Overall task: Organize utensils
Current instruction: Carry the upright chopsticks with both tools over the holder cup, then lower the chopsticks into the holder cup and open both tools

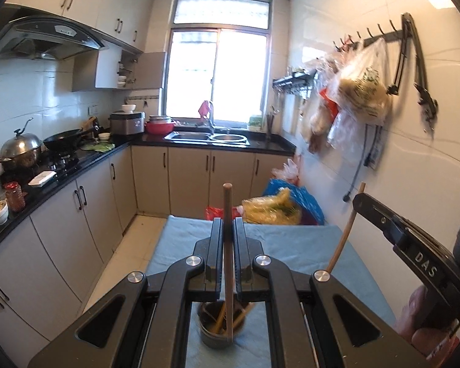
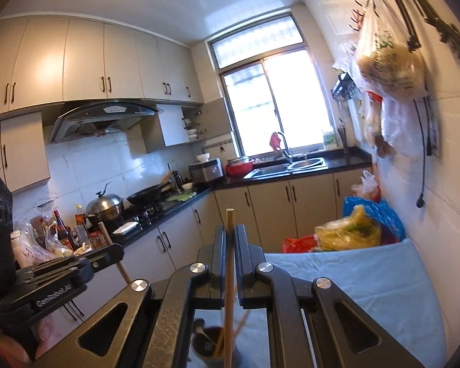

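My left gripper [image 1: 228, 224] is shut on a brown wooden chopstick [image 1: 228, 214] held upright, its lower end in a dark utensil cup [image 1: 219, 326] that holds other utensils and stands on the blue cloth-covered table [image 1: 291, 245]. My right gripper [image 2: 229, 230] is shut on a lighter wooden chopstick [image 2: 230, 276], also upright above the same cup [image 2: 213, 346]. The right gripper shows at the right of the left wrist view [image 1: 357, 197] with its chopstick [image 1: 346, 230]. The left gripper shows at the left of the right wrist view [image 2: 119, 248].
Plastic bags of vegetables [image 1: 276, 207] lie past the table's far edge. A black counter [image 1: 76, 162] with wok, pot and bottles runs along the left. A sink [image 1: 208, 137] sits under the window. Bags hang on the right wall [image 1: 358, 92].
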### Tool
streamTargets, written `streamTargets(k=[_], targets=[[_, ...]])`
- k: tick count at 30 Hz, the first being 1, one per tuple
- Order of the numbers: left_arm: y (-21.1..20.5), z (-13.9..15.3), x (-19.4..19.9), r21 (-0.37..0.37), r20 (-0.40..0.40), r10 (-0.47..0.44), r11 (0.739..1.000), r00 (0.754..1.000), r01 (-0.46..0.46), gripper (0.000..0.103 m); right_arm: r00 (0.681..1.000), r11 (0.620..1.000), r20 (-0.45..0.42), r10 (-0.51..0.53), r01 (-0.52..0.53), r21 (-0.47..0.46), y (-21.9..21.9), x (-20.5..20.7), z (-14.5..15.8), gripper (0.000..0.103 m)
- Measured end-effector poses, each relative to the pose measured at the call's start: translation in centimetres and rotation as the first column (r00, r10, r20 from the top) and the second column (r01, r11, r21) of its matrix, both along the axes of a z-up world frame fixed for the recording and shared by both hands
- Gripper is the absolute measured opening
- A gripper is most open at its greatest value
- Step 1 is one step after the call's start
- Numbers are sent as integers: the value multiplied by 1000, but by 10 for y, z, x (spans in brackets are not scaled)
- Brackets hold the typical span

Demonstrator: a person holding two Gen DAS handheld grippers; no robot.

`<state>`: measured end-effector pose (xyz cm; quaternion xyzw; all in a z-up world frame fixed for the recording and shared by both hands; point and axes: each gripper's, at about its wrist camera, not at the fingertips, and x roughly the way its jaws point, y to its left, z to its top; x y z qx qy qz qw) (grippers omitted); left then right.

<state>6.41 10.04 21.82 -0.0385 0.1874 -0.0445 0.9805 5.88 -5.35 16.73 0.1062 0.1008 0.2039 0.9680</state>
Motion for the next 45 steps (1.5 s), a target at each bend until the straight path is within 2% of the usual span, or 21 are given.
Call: streamTargets(k=[8,16,23,45], targets=[[23,-24,39,-53,-39,24,998,999,-26,6,1000,1000,20,9,-9,-7,37,31,-8,5],[34,-70,62,-86,-85,29,996,996,-36,6,1000,999,-5,18,-18,-44,65,61,-50,5],[38,-95,63,-101,-113,21,994,993,-33,6,998,997,-55,28,-32,-77,68,73,-80,5],[38,-115,49,-98,-152,24,994,988,-39,6,988,990,-128,85,-99,-103,68,65,-109,6]])
